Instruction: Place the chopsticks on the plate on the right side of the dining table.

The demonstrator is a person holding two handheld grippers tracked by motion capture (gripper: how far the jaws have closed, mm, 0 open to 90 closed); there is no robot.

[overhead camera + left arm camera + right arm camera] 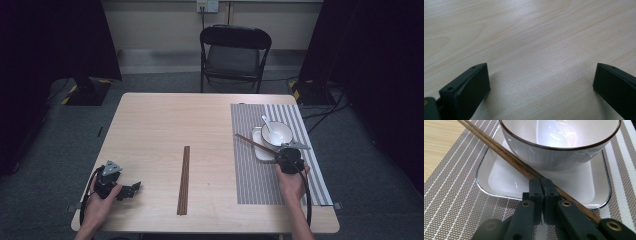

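- My right gripper (541, 185): jaws pinched tight on chopsticks (506, 157), which slant across the square plate (499, 180), just ahead of the jaws, by the bowl (554, 155).
- My left gripper (541, 82): jaws wide apart, bare table (529, 37) between them.

Spoon (554, 132) blurred by glare; chopsticks (506, 157) cut off top-left.

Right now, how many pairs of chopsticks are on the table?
2: one pair lies on the bare wood at mid-table; the other pair is held by the right gripper across the white dish.

Black hand-held gripper (129, 190) with grey 3-cornered plate, trailing cable
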